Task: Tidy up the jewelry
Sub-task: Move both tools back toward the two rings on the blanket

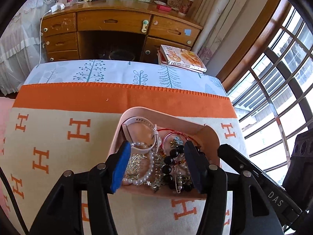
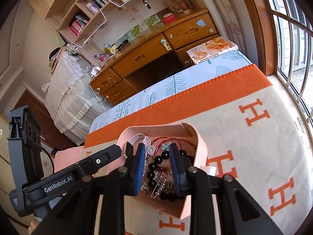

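A pink tray (image 1: pixel 212 137) sits on the orange-and-cream H-patterned blanket (image 1: pixel 58 137) and holds a heap of jewelry. In it lie a white watch band (image 1: pixel 139 122), a pearl bracelet (image 1: pixel 149 168), a black bead bracelet (image 1: pixel 172 156), red string bracelets (image 1: pixel 176 135) and gold pieces (image 1: pixel 135 164). My left gripper (image 1: pixel 156 150) is open above the tray, its fingers either side of the pearls and black beads. My right gripper (image 2: pixel 157 150) is open over the same tray (image 2: pixel 201 143), straddling the black bead bracelet (image 2: pixel 156 160).
A wooden desk with drawers (image 1: pixel 117 29) stands behind the table. Books (image 1: pixel 182 58) lie at the far right corner on a tree-print cloth (image 1: pixel 117 72). A window with bars (image 1: pixel 283 78) is to the right. The other gripper's body (image 1: pixel 254 176) is close on the right.
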The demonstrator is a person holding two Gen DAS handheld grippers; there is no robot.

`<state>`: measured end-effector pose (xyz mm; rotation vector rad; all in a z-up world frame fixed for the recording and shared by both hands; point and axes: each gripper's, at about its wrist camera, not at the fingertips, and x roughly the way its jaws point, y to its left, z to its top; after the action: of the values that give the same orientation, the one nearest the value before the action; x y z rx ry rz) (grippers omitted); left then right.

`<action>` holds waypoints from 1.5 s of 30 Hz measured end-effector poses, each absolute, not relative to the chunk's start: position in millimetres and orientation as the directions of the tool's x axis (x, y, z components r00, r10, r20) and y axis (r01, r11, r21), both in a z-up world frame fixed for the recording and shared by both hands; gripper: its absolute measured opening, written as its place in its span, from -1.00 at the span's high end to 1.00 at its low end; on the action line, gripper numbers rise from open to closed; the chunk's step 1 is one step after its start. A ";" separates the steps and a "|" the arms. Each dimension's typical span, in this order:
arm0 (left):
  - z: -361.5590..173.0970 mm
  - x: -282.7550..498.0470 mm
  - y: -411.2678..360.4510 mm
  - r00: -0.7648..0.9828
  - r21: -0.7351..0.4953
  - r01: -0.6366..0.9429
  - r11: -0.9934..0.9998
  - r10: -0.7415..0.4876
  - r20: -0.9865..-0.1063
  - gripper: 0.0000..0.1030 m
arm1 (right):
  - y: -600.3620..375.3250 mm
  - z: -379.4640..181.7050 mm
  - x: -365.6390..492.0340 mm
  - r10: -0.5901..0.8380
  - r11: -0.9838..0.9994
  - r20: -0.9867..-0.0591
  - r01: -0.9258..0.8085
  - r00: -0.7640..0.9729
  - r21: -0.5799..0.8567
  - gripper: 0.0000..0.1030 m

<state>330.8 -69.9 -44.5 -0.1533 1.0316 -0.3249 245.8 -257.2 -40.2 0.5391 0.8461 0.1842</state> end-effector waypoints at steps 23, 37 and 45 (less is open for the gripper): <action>-45.4 153.1 15.0 0.653 0.037 0.177 0.984 -0.089 -0.752 -0.12 | -141.3 -49.2 127.1 0.378 0.925 -0.721 -0.270 0.580 0.268 0.51; -106.1 133.2 58.8 0.572 -0.118 0.023 0.993 -0.110 -0.813 -0.12 | -84.4 -101.5 116.7 0.344 0.875 -0.828 -0.470 0.442 0.113 0.50; -121.7 139.6 58.3 0.546 -0.140 0.028 0.990 -0.133 -0.827 -0.12 | -83.3 -103.9 127.1 0.311 0.892 -0.817 -0.447 0.486 0.074 0.51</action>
<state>139.6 58.3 -121.7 -0.1152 0.9892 -0.0952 127.1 -83.3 -103.9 -0.1560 0.9589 0.4631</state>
